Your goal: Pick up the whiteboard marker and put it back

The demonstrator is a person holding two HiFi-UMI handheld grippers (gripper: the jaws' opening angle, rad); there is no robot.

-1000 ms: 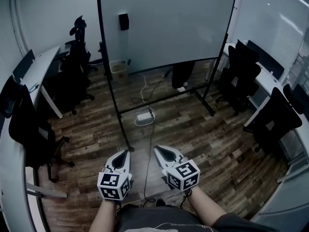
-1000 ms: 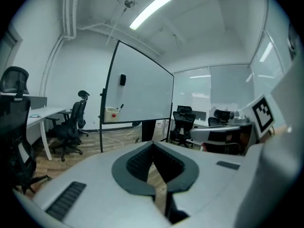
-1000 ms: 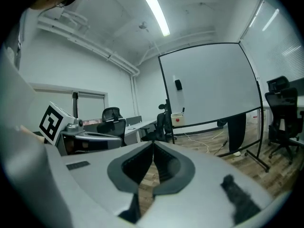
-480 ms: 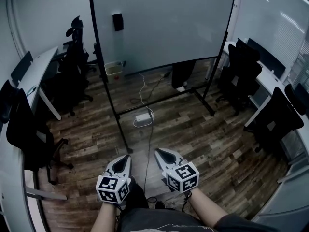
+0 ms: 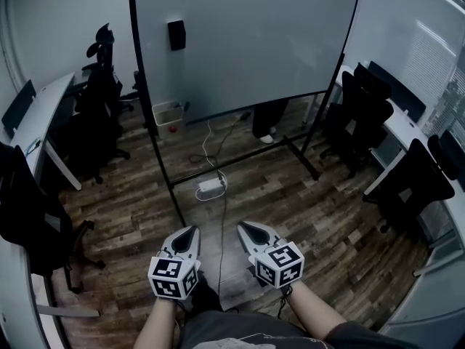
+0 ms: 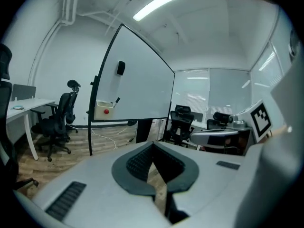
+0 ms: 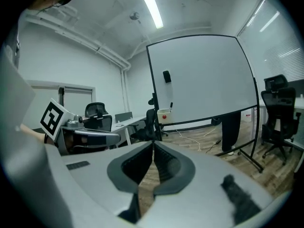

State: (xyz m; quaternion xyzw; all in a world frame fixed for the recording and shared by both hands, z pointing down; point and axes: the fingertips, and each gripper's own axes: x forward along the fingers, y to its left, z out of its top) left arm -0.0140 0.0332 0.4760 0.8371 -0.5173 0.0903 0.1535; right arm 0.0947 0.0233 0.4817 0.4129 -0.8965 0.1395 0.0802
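- Whiteboard (image 5: 247,42) and the small box (image 5: 168,113) on its left post sit nearer than a second ago, so the approach is under way.
- Marker (image 6: 115,100) sticks up out of that box, far left, untouched.
- Left gripper (image 5: 192,231) and right gripper (image 5: 243,227): jaws pressed together, nothing between them.

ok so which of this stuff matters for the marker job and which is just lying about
For the job: whiteboard marker, tray box, whiteboard, left hand-held gripper, right hand-held gripper, both shut and empty.
Just lying about: office chairs, desk, power strip, black block on the board.
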